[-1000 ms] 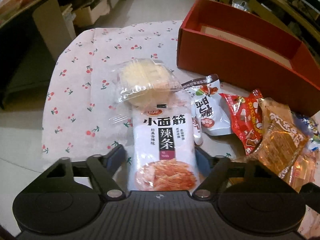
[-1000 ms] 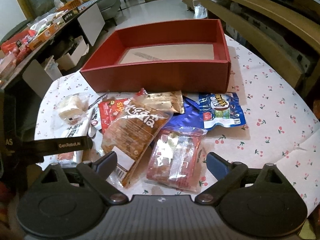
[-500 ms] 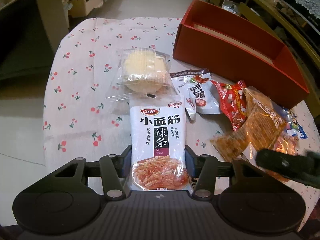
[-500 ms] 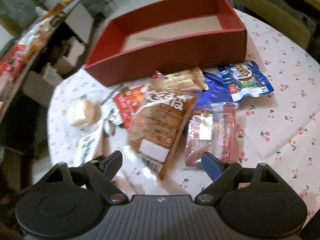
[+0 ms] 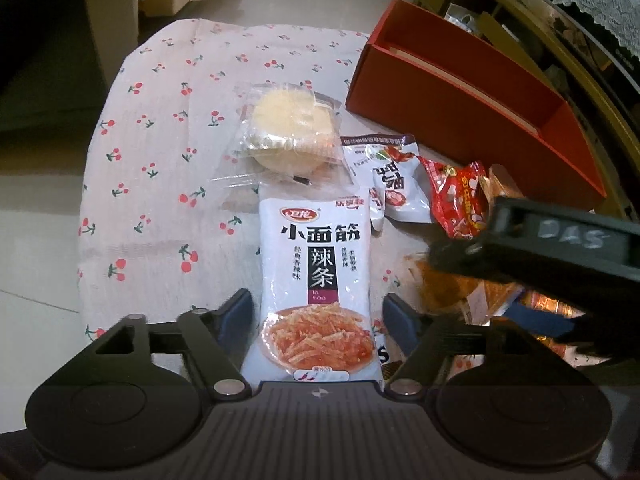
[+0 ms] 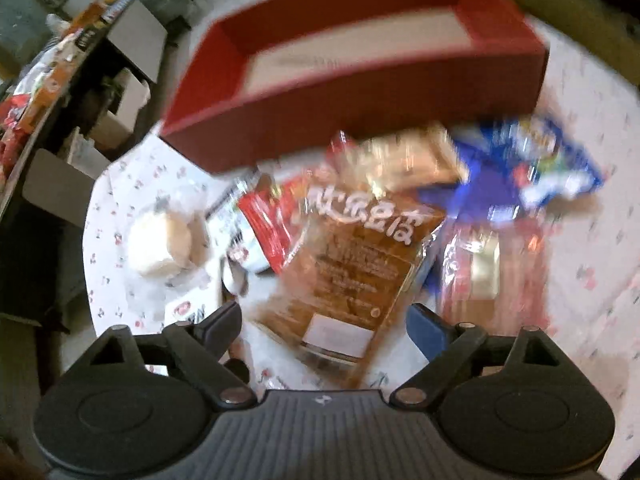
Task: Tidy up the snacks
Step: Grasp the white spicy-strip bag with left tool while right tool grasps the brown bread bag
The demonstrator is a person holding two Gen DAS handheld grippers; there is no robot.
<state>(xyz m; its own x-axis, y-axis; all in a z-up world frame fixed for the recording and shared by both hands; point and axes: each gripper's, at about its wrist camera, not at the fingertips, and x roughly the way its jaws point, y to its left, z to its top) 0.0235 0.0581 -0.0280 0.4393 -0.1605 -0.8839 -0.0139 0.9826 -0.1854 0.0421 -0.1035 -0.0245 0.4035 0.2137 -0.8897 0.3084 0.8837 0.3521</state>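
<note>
A white spicy-strip packet (image 5: 316, 284) lies on the cherry-print tablecloth between the fingers of my left gripper (image 5: 318, 314), which is open around its lower end. A clear-wrapped round cake (image 5: 288, 128) lies beyond it. My right gripper (image 6: 322, 320) is open over the lower end of a brown snack packet (image 6: 352, 264); its body shows in the left wrist view (image 5: 560, 248). The open red box (image 6: 360, 92) stands behind the snack pile, also in the left wrist view (image 5: 480, 92). The right wrist view is blurred.
More packets lie in the pile: a red one (image 6: 268, 220), a blue one (image 6: 520, 176), a red-striped clear one (image 6: 488, 264) and a small white one (image 5: 392, 176). The table edge (image 5: 86, 200) drops to the floor at left. Shelves and boxes stand behind.
My left gripper has opened slightly wider around the white packet. My right gripper has moved down and left onto the brown packet, and now shows large in the left wrist view.
</note>
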